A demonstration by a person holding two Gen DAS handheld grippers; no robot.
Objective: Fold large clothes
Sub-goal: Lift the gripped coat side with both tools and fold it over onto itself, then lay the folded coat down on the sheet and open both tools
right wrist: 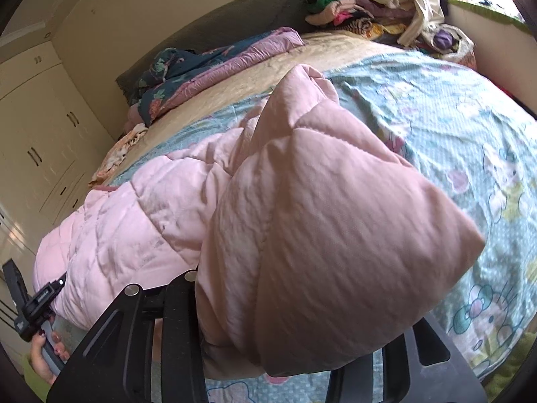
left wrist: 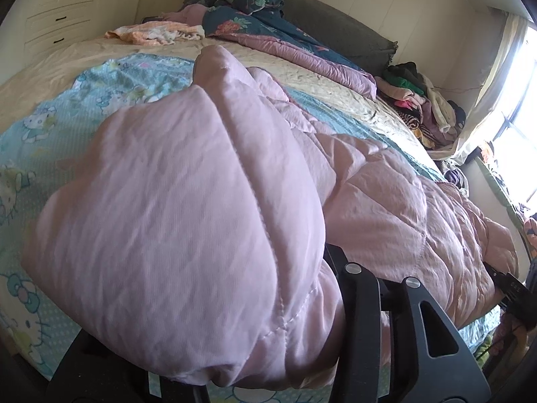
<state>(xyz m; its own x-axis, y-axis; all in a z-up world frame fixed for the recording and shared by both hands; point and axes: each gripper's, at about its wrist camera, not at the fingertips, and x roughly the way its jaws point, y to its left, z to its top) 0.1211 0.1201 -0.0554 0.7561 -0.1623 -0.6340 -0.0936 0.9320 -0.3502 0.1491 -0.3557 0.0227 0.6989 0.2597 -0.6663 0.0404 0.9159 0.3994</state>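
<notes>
A large pink quilted garment lies bunched across the near edge of the bed and stretches between both grippers. My left gripper is shut on one end of it; the padded fabric bulges over the jaws and hides the fingertips. My right gripper is shut on the other end of the pink garment, which likewise covers its fingertips. The right gripper shows at the right edge of the left wrist view. The left gripper and the hand holding it show at the lower left of the right wrist view.
The bed has a light blue cartoon-print sheet over a beige cover. A floral quilt lies by the grey headboard. A clothes pile sits beside the bed near the window. White wardrobes line the wall.
</notes>
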